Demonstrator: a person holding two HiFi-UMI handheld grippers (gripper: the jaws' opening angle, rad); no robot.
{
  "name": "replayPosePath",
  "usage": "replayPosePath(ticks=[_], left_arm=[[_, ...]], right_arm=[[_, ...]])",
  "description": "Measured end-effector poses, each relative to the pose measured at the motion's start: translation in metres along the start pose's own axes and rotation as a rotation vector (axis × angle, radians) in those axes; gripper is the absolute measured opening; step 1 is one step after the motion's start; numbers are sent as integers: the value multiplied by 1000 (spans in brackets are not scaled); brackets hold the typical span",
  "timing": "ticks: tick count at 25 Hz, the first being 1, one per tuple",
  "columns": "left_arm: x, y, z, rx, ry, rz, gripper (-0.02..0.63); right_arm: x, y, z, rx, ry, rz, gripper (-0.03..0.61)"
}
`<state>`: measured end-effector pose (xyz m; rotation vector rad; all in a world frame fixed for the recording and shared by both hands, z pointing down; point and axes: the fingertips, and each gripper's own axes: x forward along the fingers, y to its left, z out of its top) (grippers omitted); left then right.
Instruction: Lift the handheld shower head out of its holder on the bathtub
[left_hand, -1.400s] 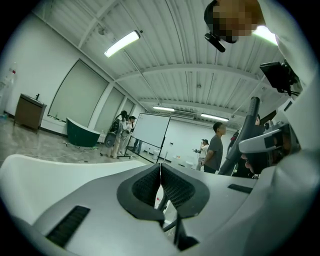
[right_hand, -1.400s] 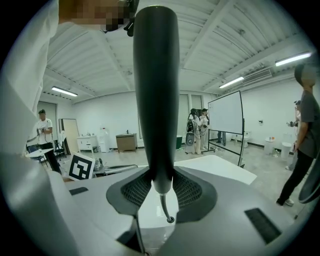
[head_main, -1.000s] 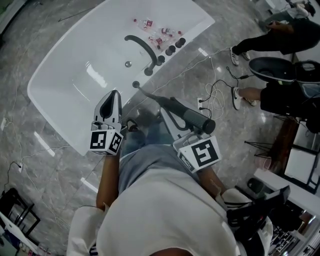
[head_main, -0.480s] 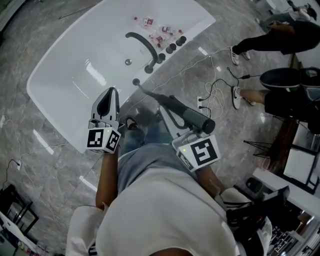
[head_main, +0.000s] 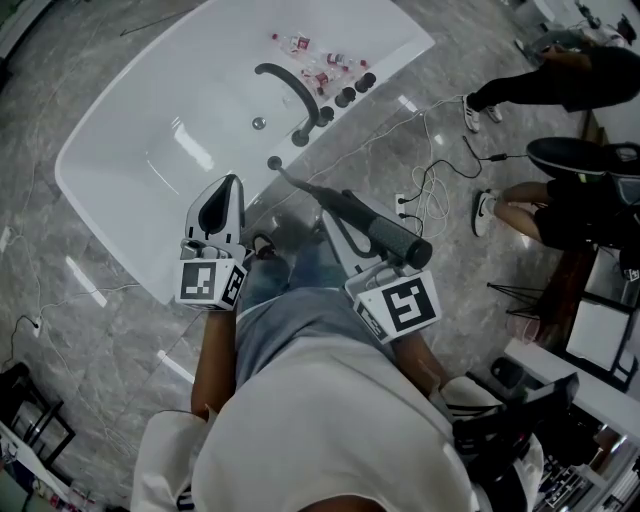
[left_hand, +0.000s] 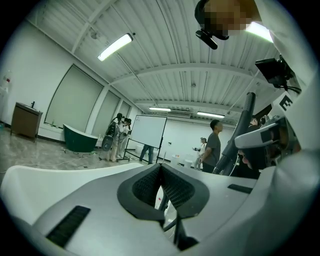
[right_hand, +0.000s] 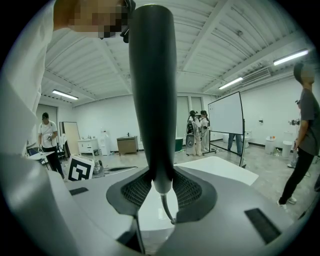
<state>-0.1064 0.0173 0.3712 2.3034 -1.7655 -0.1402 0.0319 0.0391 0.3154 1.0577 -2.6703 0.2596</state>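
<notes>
Grey shower head (right_hand: 152, 100) in rt claw (right_hand: 161, 188)

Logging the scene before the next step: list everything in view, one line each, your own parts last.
bathtub: one, white, upper left, on the grey floor
faucet spout: one, dark, on the tub's right rim
knobs: several, dark, beside the spout
small bottles: a cluster, red and white, on that rim
shower head: one, dark grey, held in the right gripper
hose: one, grey, from the tub rim to the shower head
cables: several, black and white, floor at right
bystanders: two, dark clothes, right edge
left gripper: one, white, shut and empty, by the tub's near edge
right gripper: one, white, shut on the shower head
</notes>
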Motion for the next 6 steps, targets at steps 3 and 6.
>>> replayPosePath(ticks=[3,6], left_arm=[[3,-1,-3,4,10,-10,18],[4,-2,-5,13,21,-15,18]], right_arm=[[3,-2,-1,-1,2,2,138],[5,-3,-2,-4,6,4,138]])
